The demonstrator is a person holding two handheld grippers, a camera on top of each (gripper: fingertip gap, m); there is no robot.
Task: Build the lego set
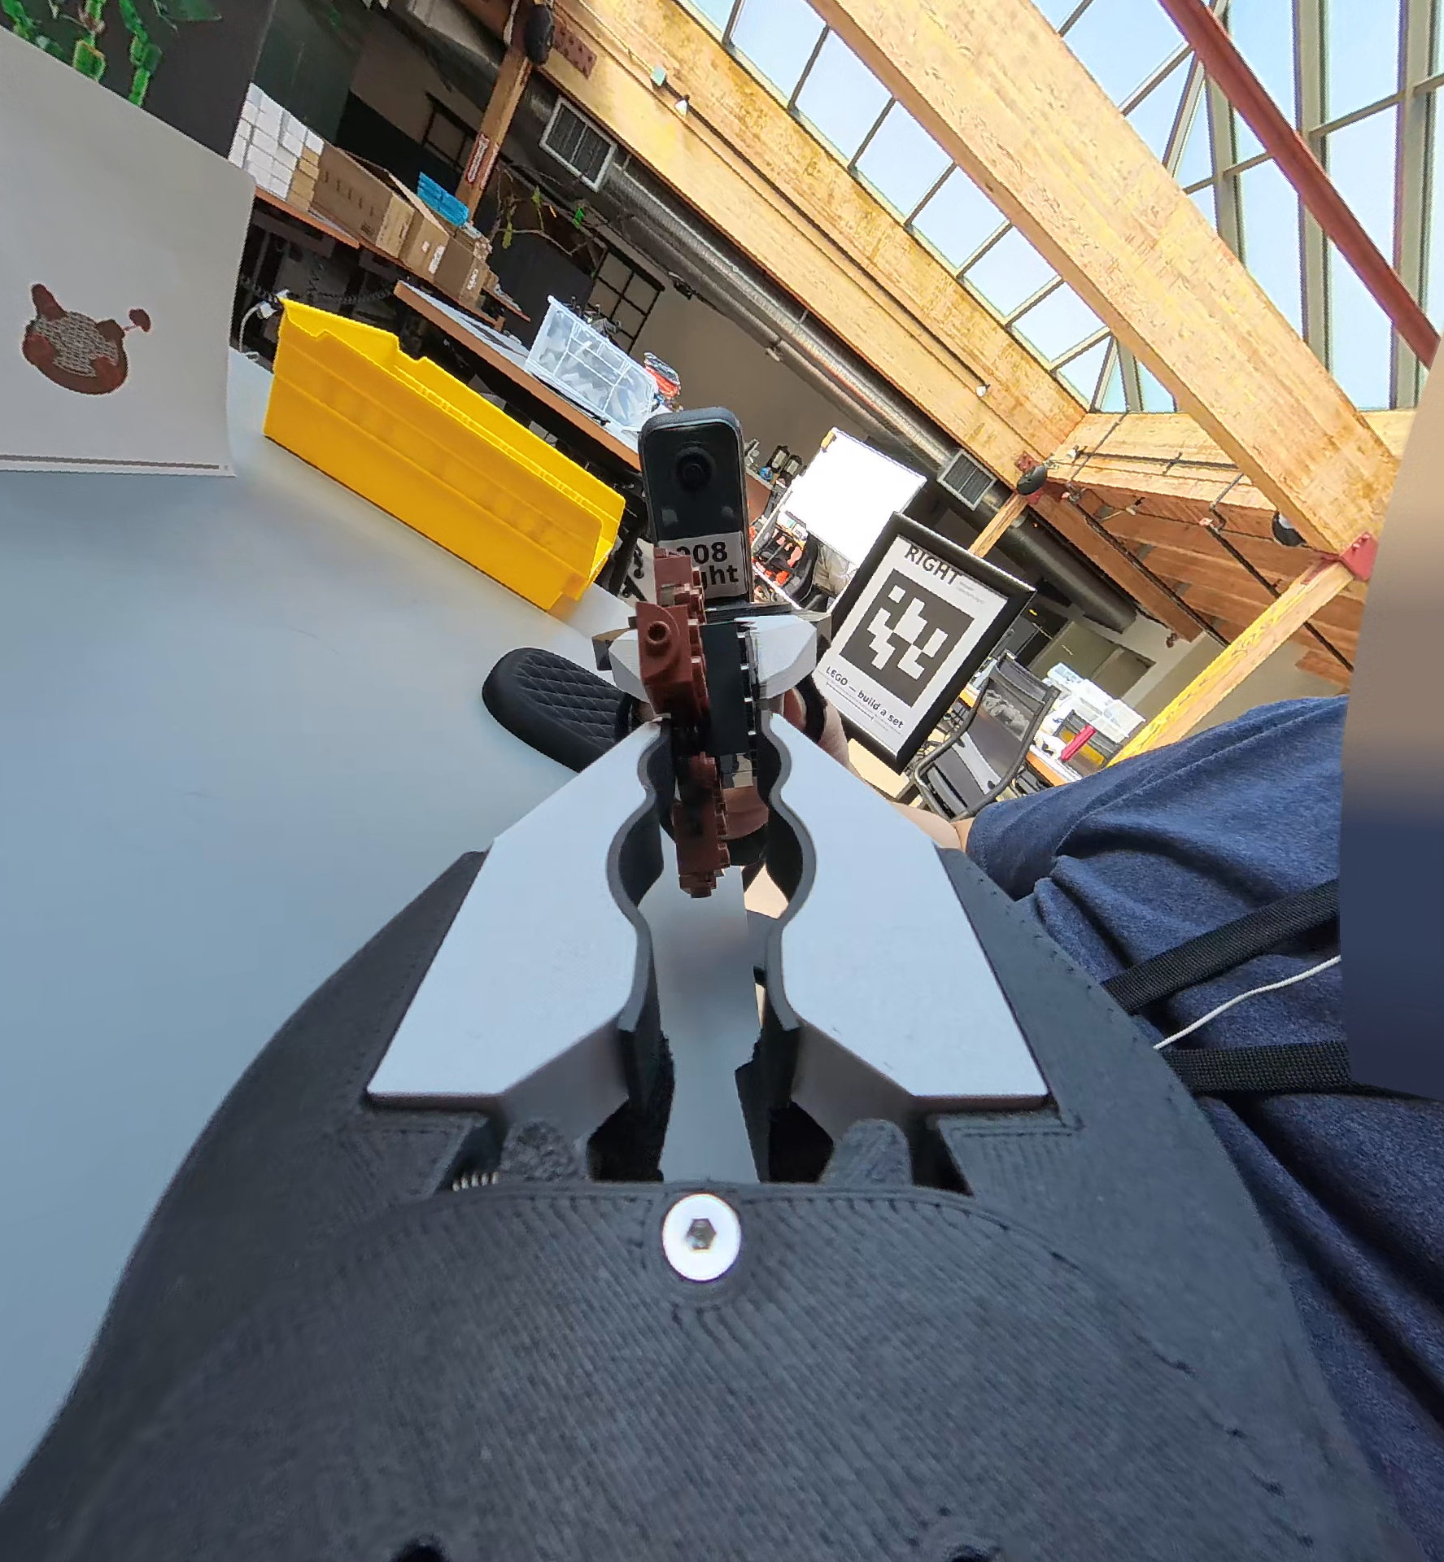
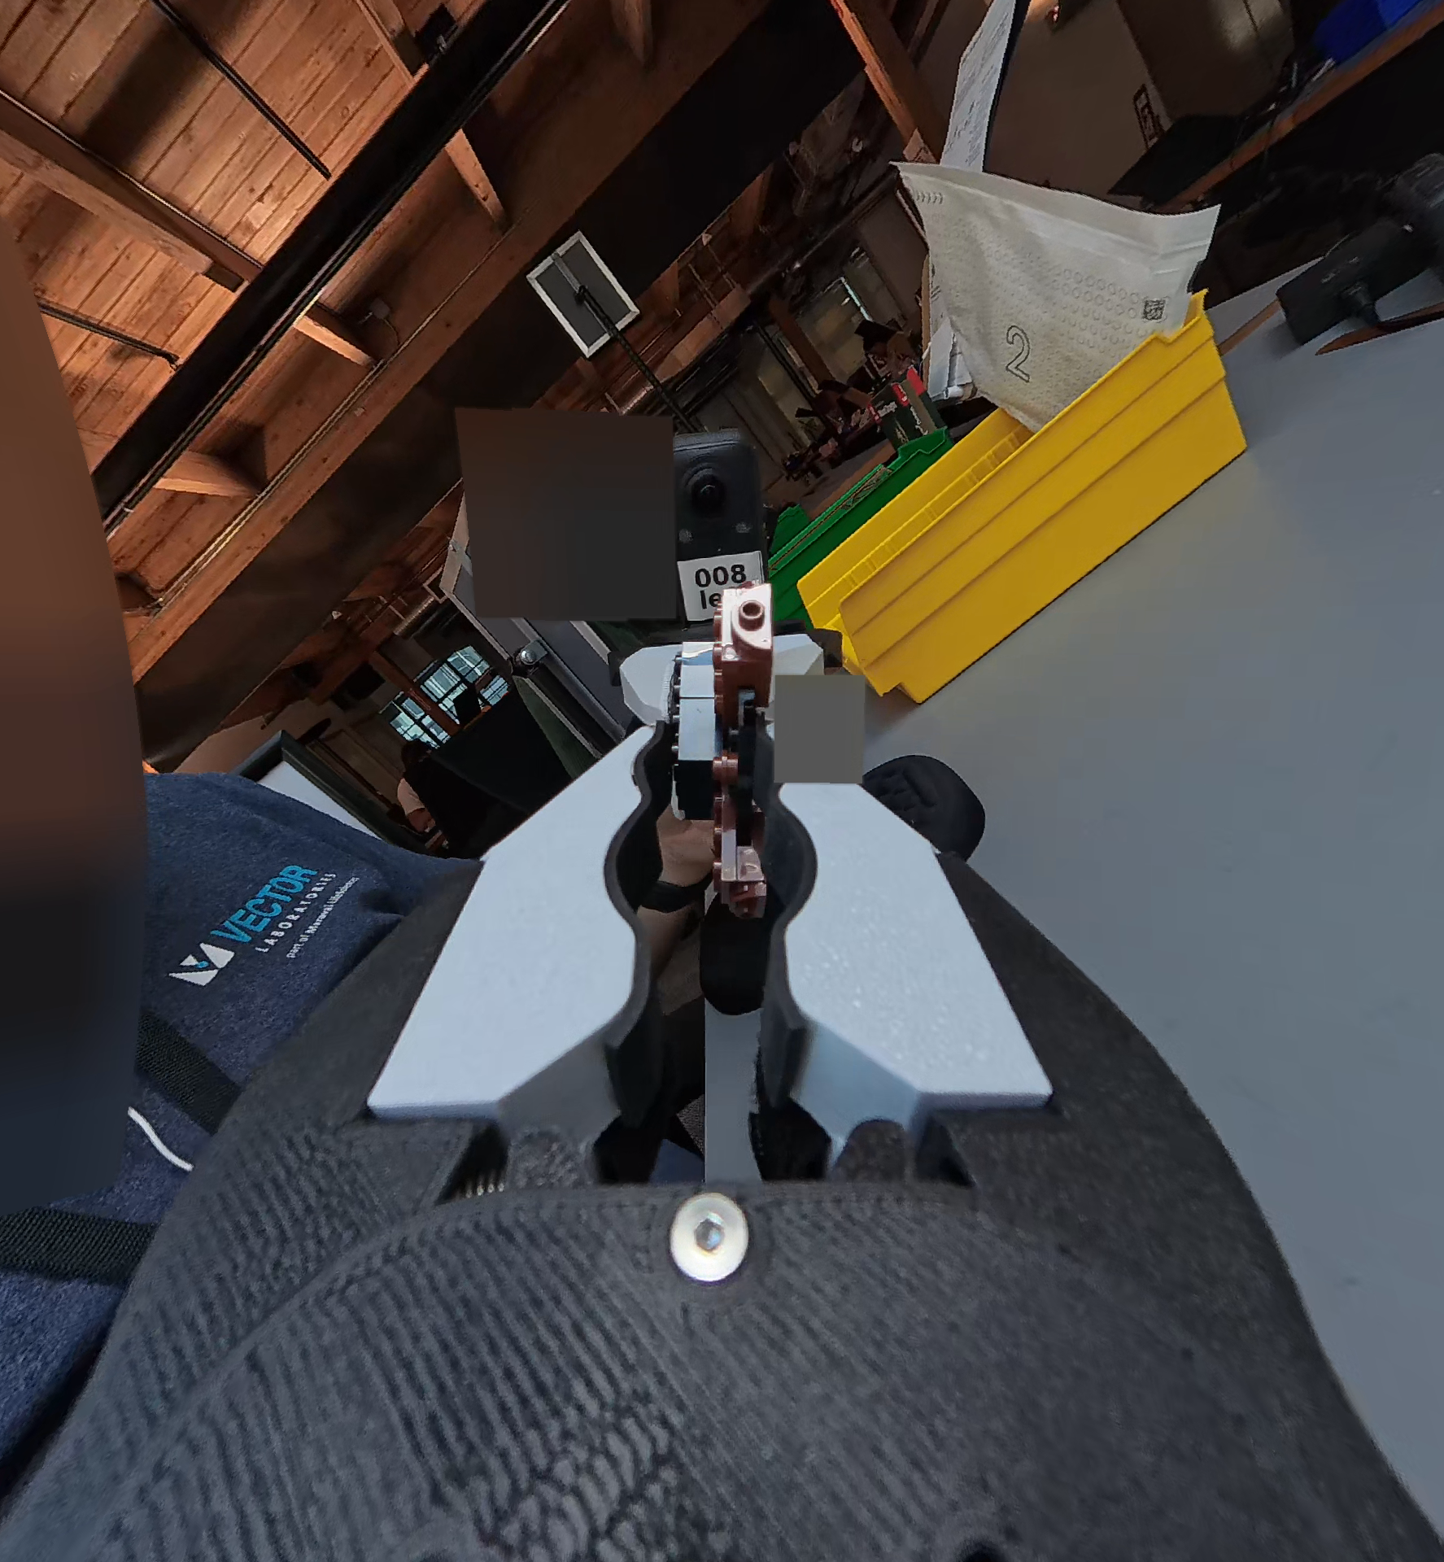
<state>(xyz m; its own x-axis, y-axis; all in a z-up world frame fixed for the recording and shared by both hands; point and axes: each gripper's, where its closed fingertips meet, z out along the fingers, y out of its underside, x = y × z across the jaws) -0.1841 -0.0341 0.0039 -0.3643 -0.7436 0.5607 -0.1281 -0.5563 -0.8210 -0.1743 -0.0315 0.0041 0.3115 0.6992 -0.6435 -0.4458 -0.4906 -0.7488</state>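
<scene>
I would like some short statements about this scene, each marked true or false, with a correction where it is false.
1. Both grippers grip the same lego assembly. True.
2. The lego assembly rests on the table. False: it is held up between the left gripper and the right gripper.
3. A white bag sits in a yellow bin. True.
4. The assembly is mostly blue. False: it is brown and black.
</scene>
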